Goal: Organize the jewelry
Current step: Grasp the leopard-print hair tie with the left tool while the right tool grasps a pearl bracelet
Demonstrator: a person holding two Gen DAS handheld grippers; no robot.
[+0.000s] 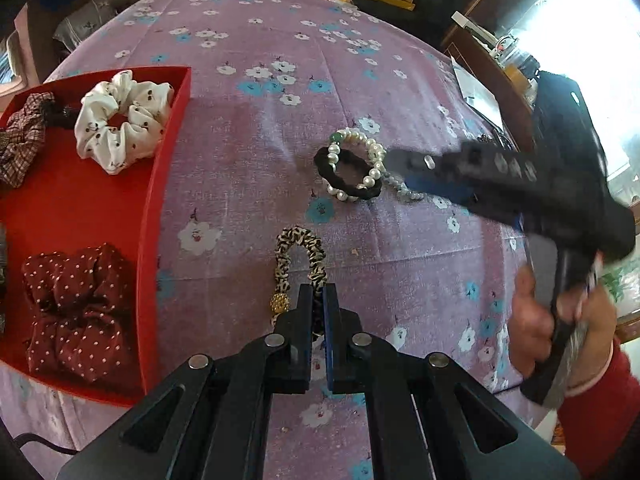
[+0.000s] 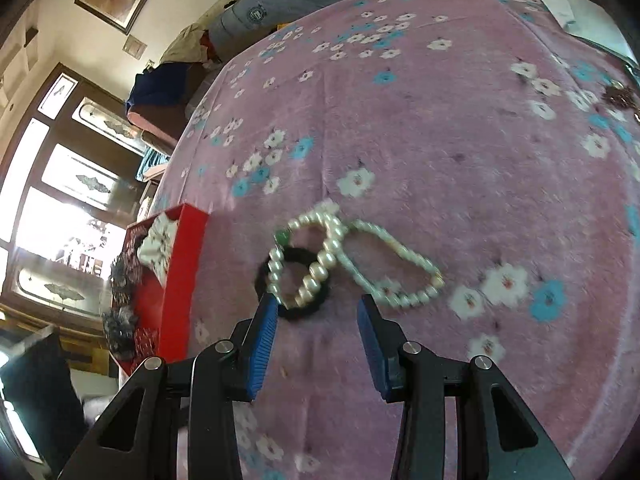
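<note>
Left gripper (image 1: 318,296) jaws were pressed together, pinching one leopard-print hair tie (image 1: 298,258) with a gold bead charm (image 1: 280,302); the tie lay on the pink floral bedspread (image 1: 280,120), just beside the red tray (image 1: 80,208) and on the gripper side of the pearl cluster.

Red tray held four scrunchies in view: one white with small dark print (image 1: 122,120), one plaid (image 1: 20,140), one black (image 1: 60,114), one dark red with white dots (image 1: 76,308). The white one was at the tray's far corner, the dotted one at its near end.

Right gripper (image 2: 316,312) jaws were spread and empty, held by a hand (image 1: 536,320) with a red sleeve (image 1: 600,412). Its tips stood just short of the pearl cluster.

Cluster, well apart from the tray: one chunky pearl bracelet (image 2: 320,264) with one green bead (image 2: 283,237), lying over one black hair tie (image 2: 304,308); one thinner pearl bracelet (image 2: 400,276) touching the chunky one on the side away from the tray. Motion blur on this group, bead counts not readable.

One small dark ornament (image 2: 620,98) lay at the bedspread's far edge, type unclear.
</note>
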